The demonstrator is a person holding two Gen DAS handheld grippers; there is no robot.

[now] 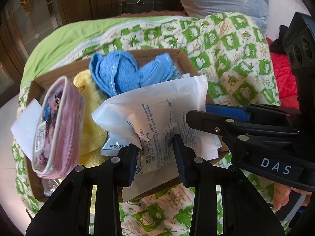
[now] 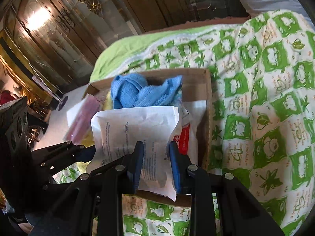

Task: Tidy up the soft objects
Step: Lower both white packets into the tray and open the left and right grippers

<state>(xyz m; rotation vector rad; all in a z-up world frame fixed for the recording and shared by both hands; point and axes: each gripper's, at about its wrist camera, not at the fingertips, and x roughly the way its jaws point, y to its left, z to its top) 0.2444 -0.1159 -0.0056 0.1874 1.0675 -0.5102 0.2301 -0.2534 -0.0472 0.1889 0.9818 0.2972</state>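
Left wrist view, lower centre: left gripper [image 1: 155,163] clamped on a white printed paper pouch of medical dressings [image 1: 157,122], held above the near edge of a shallow brown cardboard box [image 1: 183,59]. Right of frame: right gripper [image 1: 196,116], seemingly nipping the same pouch's edge. Right wrist view, lower centre: right gripper [image 2: 156,165] closed on that pouch [image 2: 135,127]. Already in the box: blue terry cloth [image 1: 118,72], yellow fluffy cloth [image 1: 90,118], pink zipped pouch [image 1: 57,129], further white packets. Beneath it all, a green-and-white patterned quilt [image 1: 226,45]. Judged nearly done: pouch not yet set down and released.
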